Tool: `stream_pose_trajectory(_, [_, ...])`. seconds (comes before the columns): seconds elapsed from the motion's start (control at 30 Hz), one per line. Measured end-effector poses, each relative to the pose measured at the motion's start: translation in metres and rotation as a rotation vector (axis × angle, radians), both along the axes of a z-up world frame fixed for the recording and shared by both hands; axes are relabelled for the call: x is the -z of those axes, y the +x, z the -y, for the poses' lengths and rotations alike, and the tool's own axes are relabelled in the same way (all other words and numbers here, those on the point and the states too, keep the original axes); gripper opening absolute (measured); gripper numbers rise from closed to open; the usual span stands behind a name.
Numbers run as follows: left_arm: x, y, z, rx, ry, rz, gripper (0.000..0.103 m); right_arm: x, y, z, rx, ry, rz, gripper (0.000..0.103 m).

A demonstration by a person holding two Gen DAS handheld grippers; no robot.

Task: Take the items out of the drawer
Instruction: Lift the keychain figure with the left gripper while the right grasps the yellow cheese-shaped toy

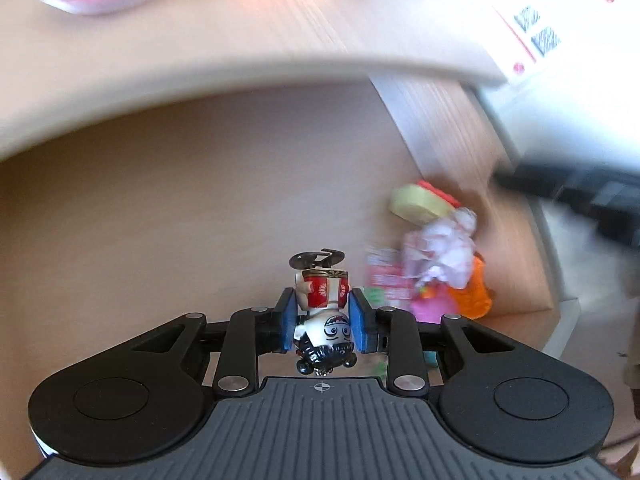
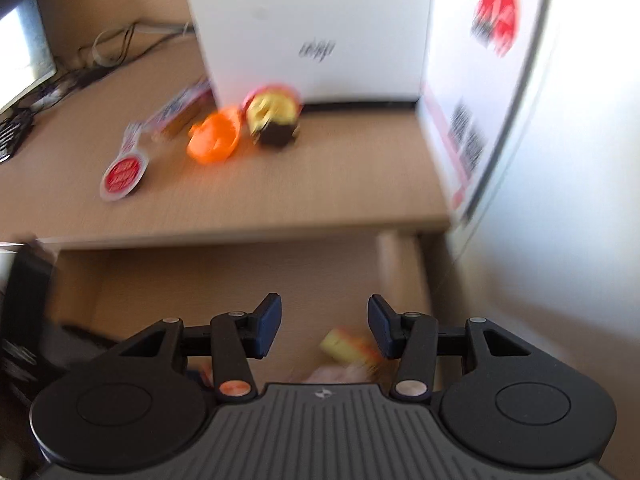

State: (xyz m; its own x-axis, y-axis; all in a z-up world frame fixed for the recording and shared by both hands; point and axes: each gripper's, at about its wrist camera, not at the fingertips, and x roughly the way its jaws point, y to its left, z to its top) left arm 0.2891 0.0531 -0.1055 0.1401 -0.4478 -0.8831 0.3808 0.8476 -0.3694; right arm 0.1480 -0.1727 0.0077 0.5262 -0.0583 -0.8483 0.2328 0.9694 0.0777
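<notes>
Red and white toy (image 1: 325, 312): a little figure, upside down, squeezed between the blue pads (image 1: 289, 320) of the left gripper (image 1: 323, 319), above the open drawer (image 1: 200, 220).
Drawer corner: a blurry pile (image 1: 436, 256) of yellow, pink and orange things.
Right gripper (image 2: 324, 326): fingers apart, holding nothing, over the drawer.
Desk (image 2: 320, 184): an orange toy (image 2: 216, 140), a yellow toy (image 2: 272, 118), a white box (image 2: 312, 28).

Wooden desk (image 2: 320, 200) bears orange toy (image 2: 214, 140), white box (image 2: 312, 28).

Black claw (image 1: 323, 318) linkages, silver screws, blue pads (image 1: 289, 320), ribbed grey body with crosshair mark.
</notes>
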Motion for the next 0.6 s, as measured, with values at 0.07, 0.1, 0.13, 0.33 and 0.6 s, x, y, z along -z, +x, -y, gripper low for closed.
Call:
stream_pose_trajectory(0.07, [-0.010, -0.002, -0.020, -0.031, 0.013, 0.025, 0.031, 0.015, 0.003, -0.004, -0.033, 0.052, -0.088, 0.048])
stream_pose_trajectory(0.1, [-0.020, 0.000, -0.031, -0.053, 0.013, 0.029, 0.031, 0.023, 0.004, -0.006, -0.043, 0.067, -0.124, 0.048])
stream_pose_trajectory(0.13, [-0.022, -0.001, -0.041, -0.078, 0.010, 0.031, 0.031, 0.031, 0.004, -0.008, -0.054, 0.080, -0.165, 0.048])
stream_pose_trajectory(0.33, [-0.033, -0.021, -0.086, -0.162, -0.027, 0.062, 0.031, 0.050, 0.007, -0.005, -0.023, 0.094, -0.270, 0.037])
stream_pose_trajectory(0.6, [-0.049, -0.042, -0.101, -0.196, -0.040, 0.043, 0.031, 0.049, 0.042, -0.038, -0.271, -0.240, -0.234, 0.037])
